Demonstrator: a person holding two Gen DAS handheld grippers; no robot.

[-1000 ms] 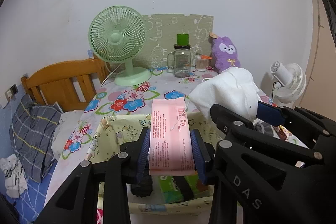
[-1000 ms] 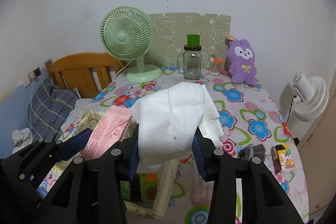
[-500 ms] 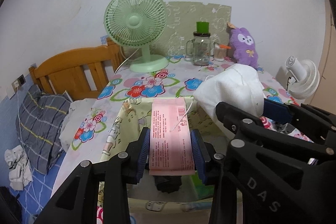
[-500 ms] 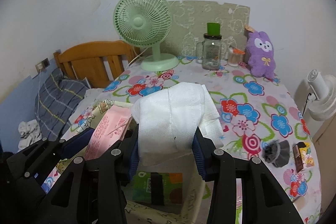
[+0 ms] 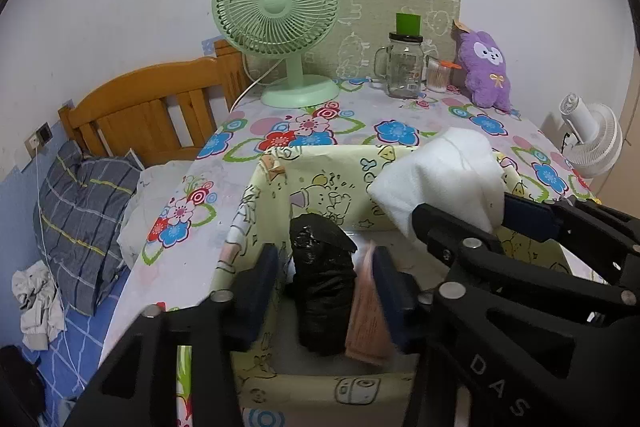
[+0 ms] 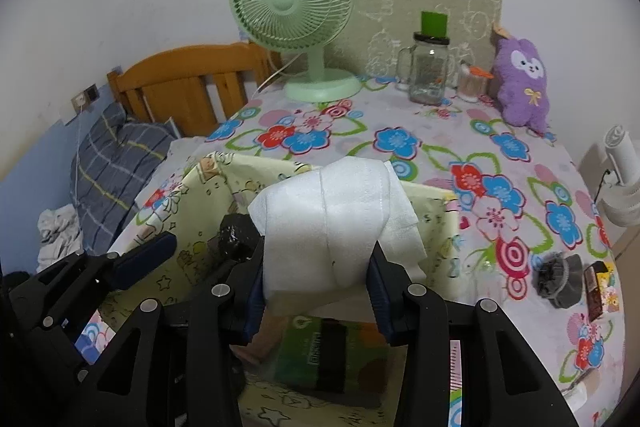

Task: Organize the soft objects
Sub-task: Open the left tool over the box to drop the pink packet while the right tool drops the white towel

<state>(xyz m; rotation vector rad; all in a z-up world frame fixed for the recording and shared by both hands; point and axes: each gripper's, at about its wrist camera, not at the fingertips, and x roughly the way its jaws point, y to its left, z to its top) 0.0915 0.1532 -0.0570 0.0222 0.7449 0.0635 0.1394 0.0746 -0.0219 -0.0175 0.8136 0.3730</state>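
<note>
A pale yellow fabric box (image 5: 332, 171) with cartoon prints stands on the flowered table; it also shows in the right wrist view (image 6: 208, 195). My left gripper (image 5: 326, 279) is open inside the box. The pink packet (image 5: 366, 315) lies loose by its right finger, next to a black bundle (image 5: 322, 283). My right gripper (image 6: 318, 287) is shut on a white foam wad (image 6: 332, 223) and holds it over the box; the wad also shows in the left wrist view (image 5: 444, 175). A green packet (image 6: 320, 351) lies in the box under the wad.
A green desk fan (image 5: 280, 19), a glass jar (image 5: 404, 67), a small cup and a purple plush (image 5: 484, 71) stand at the table's far edge. A dark scrunchie (image 6: 560, 279) and a small box lie at the right. A white fan (image 5: 592, 139) is right, a bed left.
My left gripper has lowered into the box and opened, letting go of the pink packet. My right gripper has moved over the box with the white wad still held.
</note>
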